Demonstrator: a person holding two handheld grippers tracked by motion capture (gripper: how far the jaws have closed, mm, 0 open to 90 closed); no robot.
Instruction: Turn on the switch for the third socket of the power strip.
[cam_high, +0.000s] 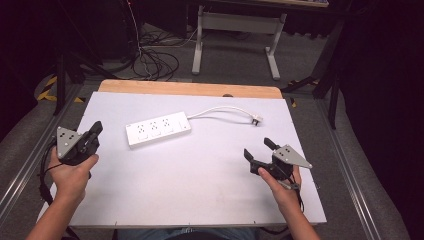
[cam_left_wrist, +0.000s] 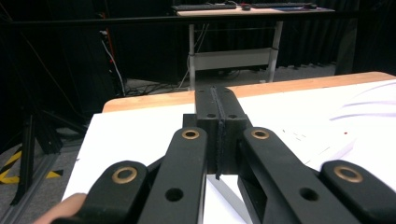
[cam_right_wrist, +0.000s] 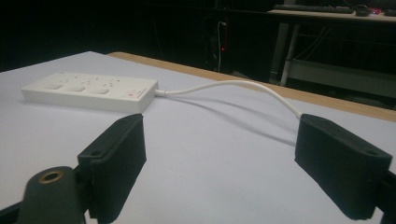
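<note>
A white power strip (cam_high: 158, 129) lies flat on the white table sheet (cam_high: 200, 170), left of centre; its white cord (cam_high: 220, 109) curves right to a plug (cam_high: 256, 119). My left gripper (cam_high: 96, 128) rests at the table's left edge, held by a hand, its jaws pressed together with nothing between them (cam_left_wrist: 218, 109). My right gripper (cam_high: 258, 148) sits at the right of the table, its jaws wide apart and empty (cam_right_wrist: 219, 158). The strip (cam_right_wrist: 91, 91) and cord (cam_right_wrist: 233, 86) lie beyond those jaws, apart from them.
The wooden table edge (cam_high: 190, 88) runs along the far side. Behind it stand a desk's white legs (cam_high: 235, 37) and loose cables (cam_high: 155, 60) on the floor. Metal rails (cam_high: 350, 165) flank the table.
</note>
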